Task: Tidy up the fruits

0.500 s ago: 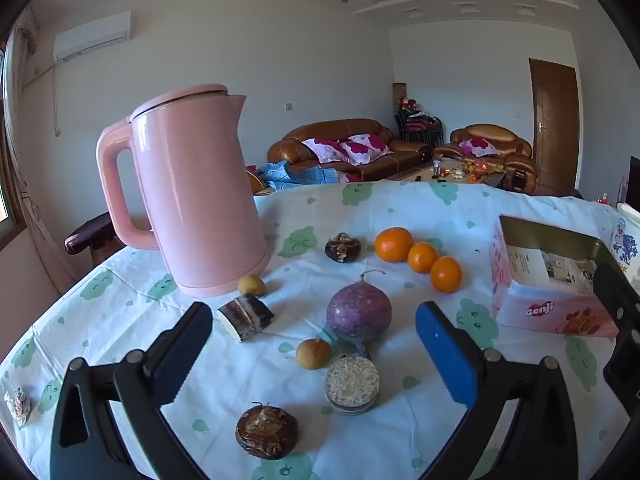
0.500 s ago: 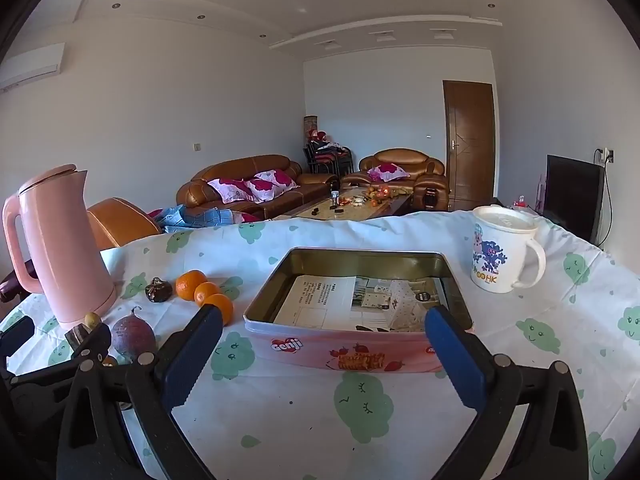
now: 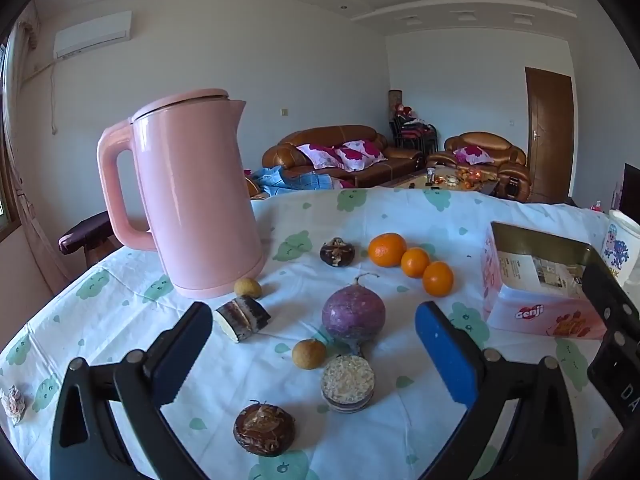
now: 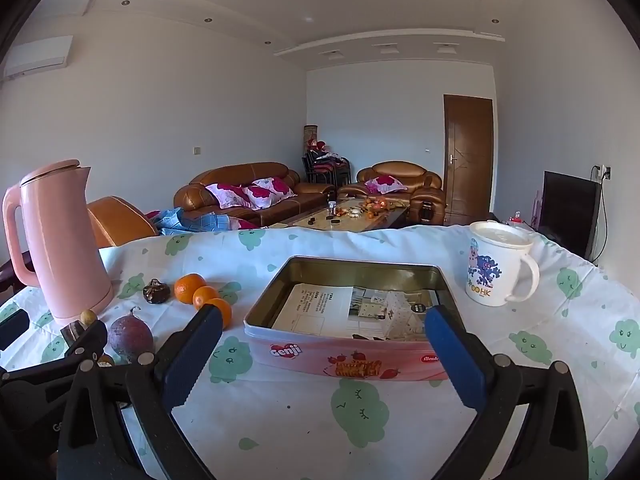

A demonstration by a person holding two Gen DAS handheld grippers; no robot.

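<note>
Purple fruit (image 3: 353, 315) beside pink kettle (image 3: 196, 196): firm, smooth, likely rolls; grip mid-body. Left gripper (image 3: 314, 354) and right gripper (image 4: 324, 354) both spread wide, empty.

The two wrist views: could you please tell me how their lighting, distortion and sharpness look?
Left wrist view: daylight from the left gives a sheen on the kettle; fisheye tilts it and curves the table edge; oranges are sharp. Right wrist view: even light, black vignette corners, bowed ceiling lines, tin crisp, sofa softer.
</note>
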